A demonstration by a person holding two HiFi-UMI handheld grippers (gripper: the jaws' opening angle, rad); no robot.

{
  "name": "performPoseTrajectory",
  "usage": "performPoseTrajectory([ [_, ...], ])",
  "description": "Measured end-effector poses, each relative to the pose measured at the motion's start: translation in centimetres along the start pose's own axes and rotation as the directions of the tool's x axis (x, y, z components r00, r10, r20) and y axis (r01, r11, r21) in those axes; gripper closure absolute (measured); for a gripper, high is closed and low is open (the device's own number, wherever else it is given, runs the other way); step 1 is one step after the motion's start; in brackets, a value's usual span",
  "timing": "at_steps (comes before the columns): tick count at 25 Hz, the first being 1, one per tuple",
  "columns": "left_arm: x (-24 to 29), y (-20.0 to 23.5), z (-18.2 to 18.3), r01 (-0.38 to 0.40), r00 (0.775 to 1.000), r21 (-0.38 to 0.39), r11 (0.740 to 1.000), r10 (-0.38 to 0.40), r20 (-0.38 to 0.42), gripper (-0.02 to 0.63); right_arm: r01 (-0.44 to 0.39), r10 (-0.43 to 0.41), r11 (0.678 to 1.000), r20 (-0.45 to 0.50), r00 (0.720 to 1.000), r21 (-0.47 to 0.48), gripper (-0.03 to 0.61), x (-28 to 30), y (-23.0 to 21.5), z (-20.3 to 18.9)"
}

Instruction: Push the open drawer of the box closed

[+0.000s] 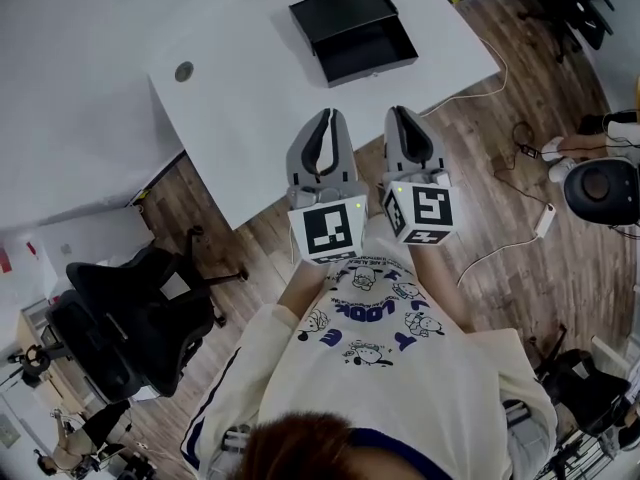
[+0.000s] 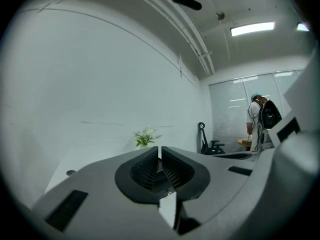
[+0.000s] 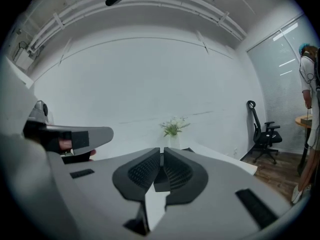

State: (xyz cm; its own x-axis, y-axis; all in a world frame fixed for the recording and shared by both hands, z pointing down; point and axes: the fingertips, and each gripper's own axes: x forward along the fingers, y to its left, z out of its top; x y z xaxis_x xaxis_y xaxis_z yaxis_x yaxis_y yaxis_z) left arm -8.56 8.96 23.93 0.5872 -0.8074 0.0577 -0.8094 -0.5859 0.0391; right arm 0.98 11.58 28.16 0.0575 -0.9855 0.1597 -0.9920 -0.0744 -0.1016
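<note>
A black box (image 1: 343,10) lies at the far end of the white table (image 1: 250,118), its open drawer (image 1: 366,54) pulled out toward me. Both grippers hover side by side over the table's near edge, well short of the box and pointing toward it. My left gripper (image 1: 327,116) has its jaws together with nothing between them, as the left gripper view (image 2: 160,151) also shows. Just to its right, my right gripper (image 1: 403,113) is shut and empty as well, its jaws meeting in the right gripper view (image 3: 162,152).
A round grommet (image 1: 184,71) sits in the table's left part. A black office chair (image 1: 130,318) stands on the wood floor to my left. Cables (image 1: 505,238) run across the floor at right. A vase of flowers (image 3: 172,128) stands by the far wall.
</note>
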Motion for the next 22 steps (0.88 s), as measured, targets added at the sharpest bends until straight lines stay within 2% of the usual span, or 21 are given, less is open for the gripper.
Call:
performPoseTrajectory([
  [7, 1.9, 0.9, -0.5, 0.010, 1.000, -0.008, 1.000, -0.011, -0.029, 0.583, 0.013, -0.013, 1.000, -0.025, 1.000, 0.012, 0.537, 2.0, -0.2, -0.4],
  [22, 6.6, 2.3, -1.8, -0.026, 0.997, -0.030, 0.999, 0.024, -0.072, 0.583, 0.012, -0.012, 1.000, -0.080, 0.997, -0.002, 0.537, 6.7, -2.5, -1.2],
])
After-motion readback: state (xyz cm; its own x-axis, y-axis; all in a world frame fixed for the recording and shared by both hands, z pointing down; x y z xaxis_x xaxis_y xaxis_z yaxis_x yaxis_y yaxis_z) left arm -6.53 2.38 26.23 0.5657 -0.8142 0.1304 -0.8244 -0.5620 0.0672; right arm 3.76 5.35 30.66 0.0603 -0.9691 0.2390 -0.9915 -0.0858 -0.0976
